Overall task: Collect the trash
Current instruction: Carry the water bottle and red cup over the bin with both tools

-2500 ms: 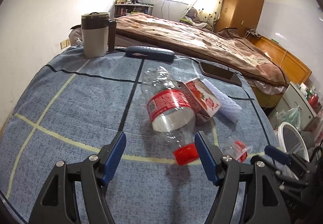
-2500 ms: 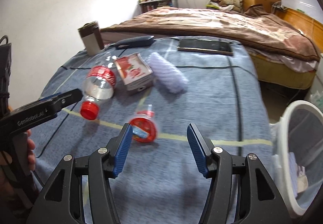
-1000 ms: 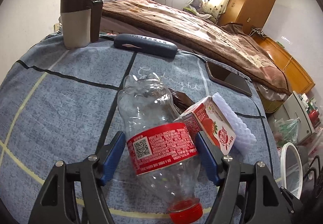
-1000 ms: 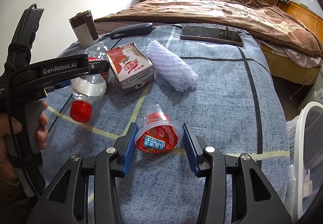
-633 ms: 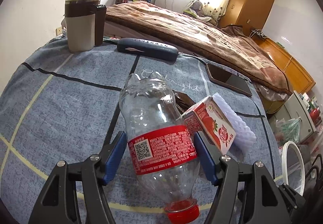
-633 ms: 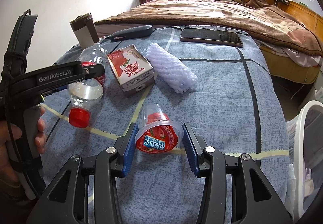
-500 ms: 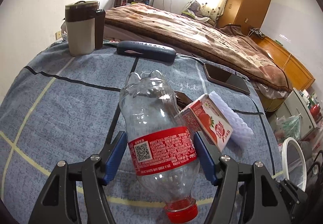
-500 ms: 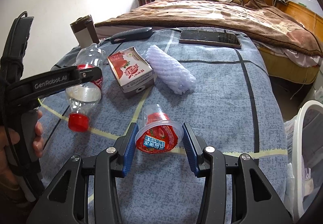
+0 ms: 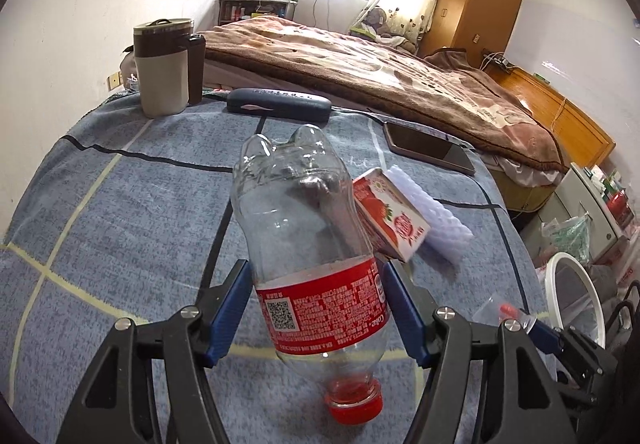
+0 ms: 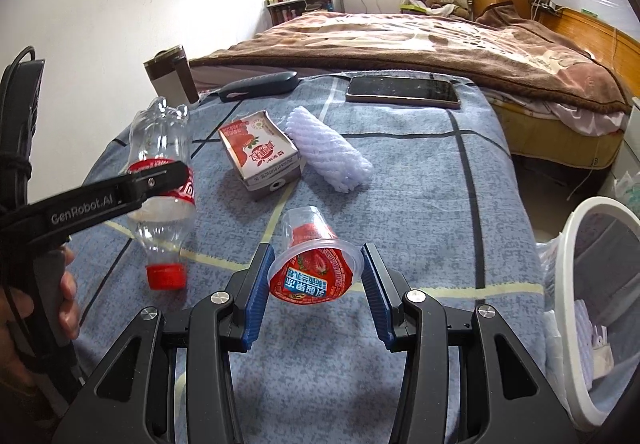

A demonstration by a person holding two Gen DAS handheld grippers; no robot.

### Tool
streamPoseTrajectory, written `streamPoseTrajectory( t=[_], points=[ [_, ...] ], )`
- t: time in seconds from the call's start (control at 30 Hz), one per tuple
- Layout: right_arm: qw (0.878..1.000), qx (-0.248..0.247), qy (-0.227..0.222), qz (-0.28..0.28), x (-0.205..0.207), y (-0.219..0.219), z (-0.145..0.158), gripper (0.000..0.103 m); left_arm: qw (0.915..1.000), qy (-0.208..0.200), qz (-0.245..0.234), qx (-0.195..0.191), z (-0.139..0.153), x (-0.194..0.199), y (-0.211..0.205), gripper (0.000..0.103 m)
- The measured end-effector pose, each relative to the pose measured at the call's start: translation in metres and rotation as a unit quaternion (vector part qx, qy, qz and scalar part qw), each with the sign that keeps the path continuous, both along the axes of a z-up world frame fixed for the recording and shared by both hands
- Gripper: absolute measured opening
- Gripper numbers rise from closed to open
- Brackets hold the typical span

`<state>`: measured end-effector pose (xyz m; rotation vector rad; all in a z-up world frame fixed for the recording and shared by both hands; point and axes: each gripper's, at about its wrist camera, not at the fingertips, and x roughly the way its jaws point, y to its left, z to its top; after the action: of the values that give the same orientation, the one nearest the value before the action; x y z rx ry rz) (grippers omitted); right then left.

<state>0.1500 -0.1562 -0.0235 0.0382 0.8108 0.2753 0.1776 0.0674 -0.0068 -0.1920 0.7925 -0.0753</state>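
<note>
My left gripper is shut on a clear plastic bottle at its red label. The bottle tilts with its red cap down and its base raised off the blue cloth. The right wrist view shows the same bottle in the left gripper, with a hand on the handle. My right gripper is shut on a clear yogurt cup with a red strawberry lid, held just above the cloth. A strawberry milk carton and a white foam net sleeve lie side by side on the cloth beyond the cup.
A white-rimmed bin lined with a bag stands off the table's right edge. At the far end of the cloth are a phone, a dark glasses case and a lidded mug. A bed with a brown blanket lies behind.
Earlier both grippers stood open over the bottle and cup lying on the cloth. They have since shut on them, and over the last second both have risen a little with their loads.
</note>
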Motion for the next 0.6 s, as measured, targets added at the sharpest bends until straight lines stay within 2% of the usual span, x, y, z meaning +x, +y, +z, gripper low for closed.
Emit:
streamPoseTrajectory(
  t=[0.6],
  points=[
    [0.998,0.019,-0.031,-0.046,-0.025,-0.042,0.02,0.047,0.9985,-0.026,-0.047,0.013,0.021,-0.032,-0.042,0.069]
  ],
)
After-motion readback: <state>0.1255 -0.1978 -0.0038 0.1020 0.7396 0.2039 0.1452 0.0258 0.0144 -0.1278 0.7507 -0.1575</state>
